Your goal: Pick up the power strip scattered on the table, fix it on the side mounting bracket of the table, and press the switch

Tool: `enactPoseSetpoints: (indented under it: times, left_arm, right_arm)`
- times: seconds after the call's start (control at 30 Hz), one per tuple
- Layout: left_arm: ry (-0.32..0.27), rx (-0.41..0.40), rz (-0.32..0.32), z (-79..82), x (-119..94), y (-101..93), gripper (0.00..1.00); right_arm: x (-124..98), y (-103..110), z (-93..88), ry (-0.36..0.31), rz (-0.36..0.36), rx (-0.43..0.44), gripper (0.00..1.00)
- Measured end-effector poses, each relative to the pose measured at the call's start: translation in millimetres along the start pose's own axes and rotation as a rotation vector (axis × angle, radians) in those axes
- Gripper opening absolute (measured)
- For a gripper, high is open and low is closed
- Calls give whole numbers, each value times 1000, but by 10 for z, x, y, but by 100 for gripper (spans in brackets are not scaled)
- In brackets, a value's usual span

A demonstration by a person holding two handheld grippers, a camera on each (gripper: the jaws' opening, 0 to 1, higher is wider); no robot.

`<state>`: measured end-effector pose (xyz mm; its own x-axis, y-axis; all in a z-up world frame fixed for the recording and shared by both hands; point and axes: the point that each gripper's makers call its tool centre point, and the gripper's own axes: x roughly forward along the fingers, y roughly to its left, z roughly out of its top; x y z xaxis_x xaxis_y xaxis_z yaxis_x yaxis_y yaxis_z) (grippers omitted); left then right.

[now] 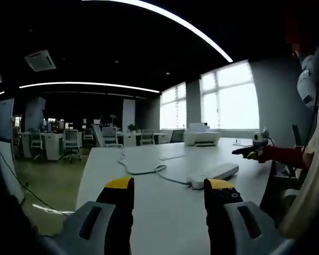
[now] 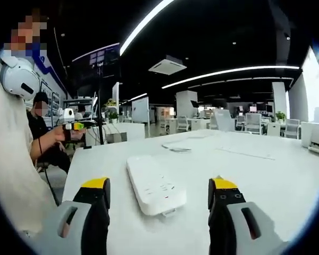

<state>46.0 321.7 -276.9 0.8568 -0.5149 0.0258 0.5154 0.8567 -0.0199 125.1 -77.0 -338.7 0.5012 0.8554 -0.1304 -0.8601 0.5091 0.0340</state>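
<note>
While both claws hang above the white surface (image 2: 287, 180) with nothing between their jaws, the power strip (image 2: 155, 184) lies flat on it, sockets up, not yet picked up.

Right claw (image 2: 159, 197): jaws spread wide, empty. The strip sits between the two jaw tips in the right gripper view, long axis running roughly away from the camera, near end just ahead of the tips and slightly toward the left jaw. No contact visible. Jaws look wide enough to straddle its width, so this reads as a line-up for a grasp across the short side — a judgement only.

Left claw (image 1: 170, 197): jaws also well apart, empty. In the left gripper view the same strip (image 1: 215, 174) lies beyond the right jaw tip, angled, well out from the near edge of the surface and toward its right side. Its white cable (image 1: 149, 171) trails off the strip's end and loops across the middle of the surface toward the far edge, slack, so lifting should drag it along.

Strip probably lies loose mid-surface because the task starts with it scattered; side mounting bracket can't be made out in these views. Switch end can't tell.

A white printer (image 1: 201, 136) stands near the far edge. A second person (image 2: 45, 135) sits off the left edge of the surface holding another gripper device.
</note>
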Motion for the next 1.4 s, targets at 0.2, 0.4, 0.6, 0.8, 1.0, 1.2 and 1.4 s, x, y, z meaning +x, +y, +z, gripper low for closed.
enactPoseSetpoints:
  times: [0.2,0.4,0.6,0.8,1.0,1.2,1.4]
  left_arm:
    - [3,0,-6,-5,-7,-13,57]
    - [4,-12,-34,-24,-11,-58,57]
    - [25,-2,-43,-60,10,-80,58]
    - [40,4,-56,-75,55,-127,58]
    - [51,6,-62,-84,70,-150,58]
    - [78,12,-67,-143,75,-161,58]
    - [90,17,-71,-165,66,-156,58]
  right_arm:
    - [63,-13,-44,26,13,-8,71]
    - [138,-1,-130,68,34,-18,71]
    - [195,33,-188,97,42,-26,71]
    - [254,80,-246,136,62,-46,71]
    - [265,42,-262,143,77,-51,71]
    - [301,53,-270,162,91,-58,71]
    - [301,-11,-285,173,91,-60,70]
